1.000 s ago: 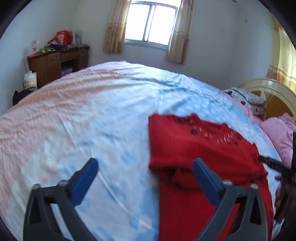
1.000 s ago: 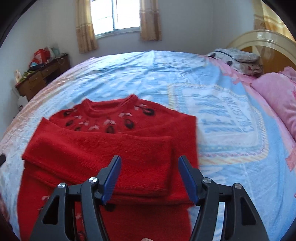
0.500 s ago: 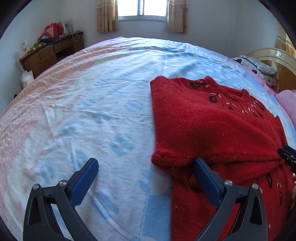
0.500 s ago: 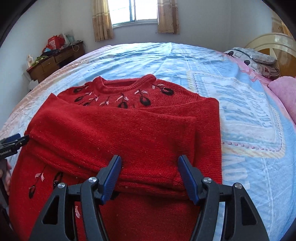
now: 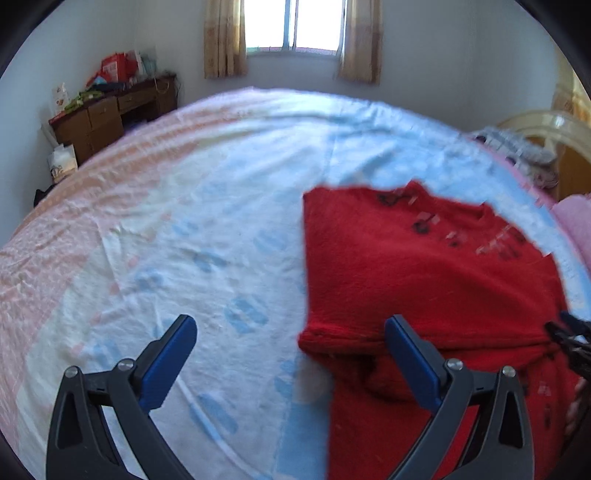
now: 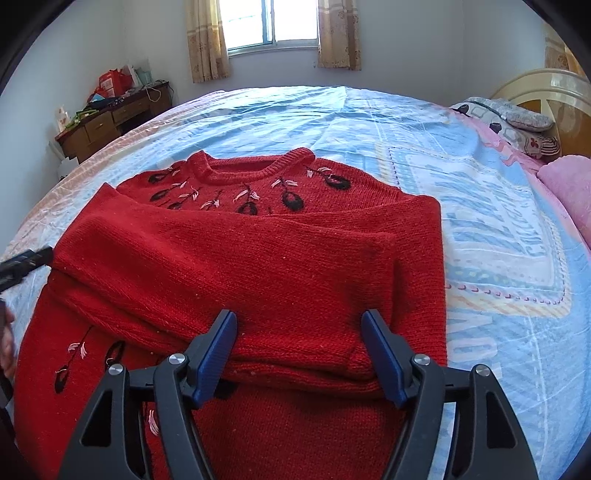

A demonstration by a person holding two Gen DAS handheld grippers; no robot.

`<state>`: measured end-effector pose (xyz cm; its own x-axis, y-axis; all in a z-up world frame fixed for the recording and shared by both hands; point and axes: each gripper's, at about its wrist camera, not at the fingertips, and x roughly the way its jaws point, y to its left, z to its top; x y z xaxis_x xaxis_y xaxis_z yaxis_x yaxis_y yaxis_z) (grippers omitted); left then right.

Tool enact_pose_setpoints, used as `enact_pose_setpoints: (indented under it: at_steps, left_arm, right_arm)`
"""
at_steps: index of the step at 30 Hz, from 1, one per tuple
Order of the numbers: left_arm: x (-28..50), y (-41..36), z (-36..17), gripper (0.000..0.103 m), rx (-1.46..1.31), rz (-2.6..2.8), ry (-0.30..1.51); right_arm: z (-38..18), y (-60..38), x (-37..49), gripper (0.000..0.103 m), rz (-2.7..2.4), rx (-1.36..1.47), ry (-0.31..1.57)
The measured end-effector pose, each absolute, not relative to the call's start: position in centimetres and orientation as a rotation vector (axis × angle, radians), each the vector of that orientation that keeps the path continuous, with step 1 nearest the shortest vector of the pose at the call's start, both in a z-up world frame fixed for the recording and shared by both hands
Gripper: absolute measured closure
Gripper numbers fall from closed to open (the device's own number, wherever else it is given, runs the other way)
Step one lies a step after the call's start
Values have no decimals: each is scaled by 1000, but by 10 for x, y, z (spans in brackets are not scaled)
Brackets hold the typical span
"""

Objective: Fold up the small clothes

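A red knitted sweater [image 6: 258,258] with dark embroidered flowers lies flat on the bed, both sleeves folded across its chest. My right gripper [image 6: 299,321] hovers low over the lower edge of the folded sleeves. Its jaws are opening, the sleeve fold lies between the fingers, and the pads are not pressing it. In the left wrist view the sweater [image 5: 424,266] fills the right half. My left gripper [image 5: 290,325] stands wide open at the sweater's left edge, one finger over the sheet and the other over the sleeve end. Nothing is held.
The bed sheet [image 6: 480,221], blue and pink, spreads out on all sides. Pillows [image 6: 517,122] and a headboard [image 6: 546,85] are at the far right. A cluttered wooden desk [image 5: 110,114] stands against the left wall, below a window [image 5: 295,26].
Both grippers have come down closer to the sweater, which now looms larger in both views. The right jaws stand slightly wider. The sweater has not moved.
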<state>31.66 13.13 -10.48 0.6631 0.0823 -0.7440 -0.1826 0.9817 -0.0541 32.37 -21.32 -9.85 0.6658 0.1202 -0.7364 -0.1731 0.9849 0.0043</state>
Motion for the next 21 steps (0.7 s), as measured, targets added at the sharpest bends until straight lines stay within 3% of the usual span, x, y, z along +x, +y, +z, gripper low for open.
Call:
enact_pose_setpoints:
  at_steps: [21]
  left_arm:
    - [303,128,-111,0,-134,121,848]
  right_arm:
    - [-94,-220,310,28,177,-23,795]
